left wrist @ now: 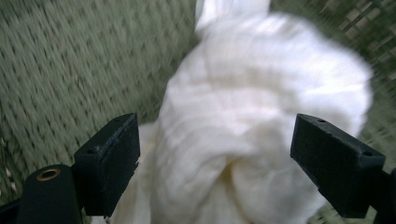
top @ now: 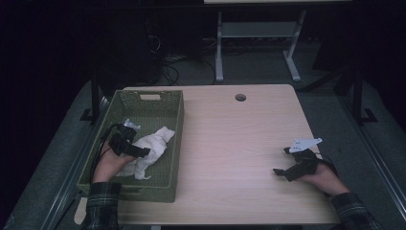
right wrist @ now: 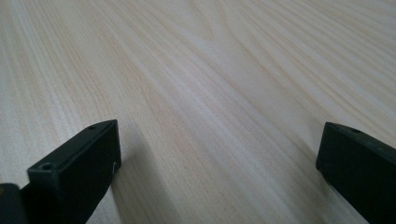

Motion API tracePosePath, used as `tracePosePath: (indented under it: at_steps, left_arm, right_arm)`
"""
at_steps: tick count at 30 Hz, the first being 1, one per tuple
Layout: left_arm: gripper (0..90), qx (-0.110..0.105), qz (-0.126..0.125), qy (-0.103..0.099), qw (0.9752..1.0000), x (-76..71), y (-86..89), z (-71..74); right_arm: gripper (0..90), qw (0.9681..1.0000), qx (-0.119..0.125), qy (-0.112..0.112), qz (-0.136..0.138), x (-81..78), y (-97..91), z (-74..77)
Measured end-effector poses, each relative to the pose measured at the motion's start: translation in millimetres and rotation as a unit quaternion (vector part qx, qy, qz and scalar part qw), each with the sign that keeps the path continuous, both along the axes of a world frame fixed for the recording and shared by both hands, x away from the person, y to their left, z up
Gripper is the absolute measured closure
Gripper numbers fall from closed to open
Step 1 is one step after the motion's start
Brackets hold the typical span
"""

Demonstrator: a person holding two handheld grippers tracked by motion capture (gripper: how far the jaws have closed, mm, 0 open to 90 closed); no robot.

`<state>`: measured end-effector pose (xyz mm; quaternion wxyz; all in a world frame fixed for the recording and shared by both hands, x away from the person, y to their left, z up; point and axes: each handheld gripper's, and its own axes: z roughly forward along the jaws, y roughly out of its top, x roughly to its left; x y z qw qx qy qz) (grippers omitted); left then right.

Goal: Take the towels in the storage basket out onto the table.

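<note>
**Desk:** What do the left tongs (left wrist: 215,154) have at this point?

**Photographer:** Nothing firmly. Seen from the left gripper view, the jaws stand wide apart on either side of a crumpled white cloth (left wrist: 261,126), the bundle bulging up between them. That picture is blurred, so whether either jaw touches the fabric I cannot tell.

**Desk:** And where does the cloth lie?

**Photographer:** In the green woven basket (top: 175,143) at the left side of the bench (top: 239,143), heaped toward the basket's near half. From the high view the left tongs (top: 139,152) hang over the cloth's middle, with a loose end trailing away toward the far right of the basket.

**Desk:** What could go wrong from here?

**Photographer:** A shallow close could pinch only a top fold, and the rest would likely unroll and drag on the basket's wall when lifted. A close set too deep could snag the weave of the basket floor and pull the basket along. The soft heap may also slump aside as the jaws shut.

**Desk:** The other hand?

**Photographer:** The right tongs (top: 286,162) rest low at the near right of the bench, well apart from the basket, jaws spread wide over bare wood and holding nothing.
</note>
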<state>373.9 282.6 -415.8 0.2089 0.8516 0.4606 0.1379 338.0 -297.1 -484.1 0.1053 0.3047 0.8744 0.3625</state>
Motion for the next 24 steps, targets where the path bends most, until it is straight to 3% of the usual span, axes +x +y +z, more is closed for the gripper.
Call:
tracePosePath:
  at_steps: [11,16,24]
  left_arm:
    - [13.9,0.031,0.002,0.045,0.9985,3.2,-2.6,-14.2]
    - [13.1,0.047,0.003,0.073,0.9962,4.0,-4.2,-23.9]
    - [12.9,0.050,-0.001,0.074,0.9960,4.0,-4.6,-24.5]
  right_arm:
    - [0.0,1.0000,0.000,0.000,0.000,-0.1,0.0,0.0]
    - [0.0,1.0000,0.000,0.000,0.000,0.0,0.0,0.0]
    - [0.0,1.0000,0.000,0.000,0.000,0.0,0.0,0.0]
